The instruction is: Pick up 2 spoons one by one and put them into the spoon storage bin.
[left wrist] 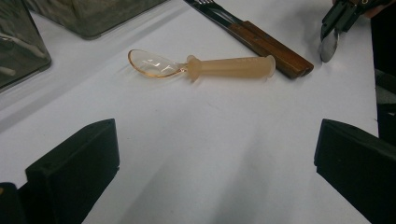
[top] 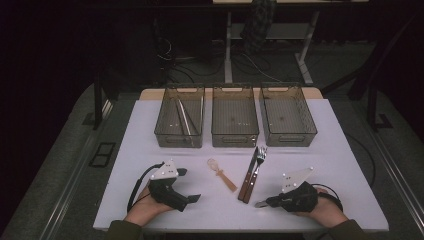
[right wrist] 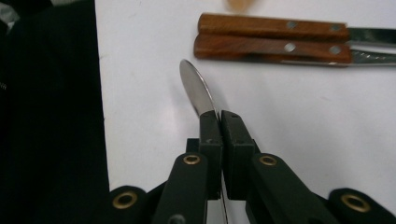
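1. Presently, a thin metal utensil (right wrist: 196,91) is clamped edgewise between the right gripper (right wrist: 219,122) jaws, just beside the wooden-handled knife and fork (top: 251,172).
2. Jaws of the left gripper (left wrist: 215,154) are spread wide, unloaded, near the plastic spoon (left wrist: 201,66), itself just left of that pair.
3. Risk noted: the narrow pinch may let the piece pivot or slip before the bins (top: 235,132) are reached.

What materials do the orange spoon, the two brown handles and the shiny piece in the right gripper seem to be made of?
The translucent orange spoon looks like plastic: light passes through its glossy bowl. The two brown handles look like wood, with visible grain and metal rivets. The flat silver piece clamped in the right gripper looks like polished metal, since it reflects light; what utensil it is stays unclear.
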`<state>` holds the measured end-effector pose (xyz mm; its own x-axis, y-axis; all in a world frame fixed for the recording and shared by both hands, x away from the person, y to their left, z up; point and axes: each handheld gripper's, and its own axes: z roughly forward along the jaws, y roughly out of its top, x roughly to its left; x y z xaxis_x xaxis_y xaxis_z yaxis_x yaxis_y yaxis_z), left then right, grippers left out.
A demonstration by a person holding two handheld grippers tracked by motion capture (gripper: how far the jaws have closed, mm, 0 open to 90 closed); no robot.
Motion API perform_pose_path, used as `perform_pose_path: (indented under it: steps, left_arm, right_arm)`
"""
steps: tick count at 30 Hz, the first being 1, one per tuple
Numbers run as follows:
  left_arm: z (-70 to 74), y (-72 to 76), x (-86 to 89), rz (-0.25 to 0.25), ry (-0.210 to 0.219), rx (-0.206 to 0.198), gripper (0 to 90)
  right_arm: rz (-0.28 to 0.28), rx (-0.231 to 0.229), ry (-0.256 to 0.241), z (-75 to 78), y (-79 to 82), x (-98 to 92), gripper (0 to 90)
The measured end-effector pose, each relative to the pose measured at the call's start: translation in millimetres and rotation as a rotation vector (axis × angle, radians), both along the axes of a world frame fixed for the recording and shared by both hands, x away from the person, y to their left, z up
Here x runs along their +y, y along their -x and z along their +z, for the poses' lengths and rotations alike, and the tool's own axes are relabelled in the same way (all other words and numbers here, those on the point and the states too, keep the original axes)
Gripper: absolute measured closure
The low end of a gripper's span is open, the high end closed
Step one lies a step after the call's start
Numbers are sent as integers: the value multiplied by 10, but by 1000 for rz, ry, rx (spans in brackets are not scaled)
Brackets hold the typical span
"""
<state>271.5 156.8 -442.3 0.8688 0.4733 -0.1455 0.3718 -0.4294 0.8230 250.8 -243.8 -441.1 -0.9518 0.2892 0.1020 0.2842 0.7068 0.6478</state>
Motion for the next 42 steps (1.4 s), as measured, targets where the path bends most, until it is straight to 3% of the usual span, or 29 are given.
perform_pose_path:
  steps: [9, 21, 32, 36, 42]
  left_arm:
    - [1, -3, 7, -1, 3, -1, 0]
    - [-2, -9, 18, 4, 12, 3, 0]
    - [-2, -15, 24, 4, 17, 0, 0]
    - [-16, -35, 26, 21, 21, 10, 0]
    - [-3, -12, 34, 17, 23, 4, 0]
  right_arm:
    - [-12, -7, 3, 16, -23, -32, 882]
    - [-144, -14, -56, 89, -108, -76, 883]
    - [-293, -47, -142, 155, -202, -130, 883]
    - [-355, -34, -221, 187, -277, -207, 883]
    - [-402, -69, -260, 255, -368, -197, 883]
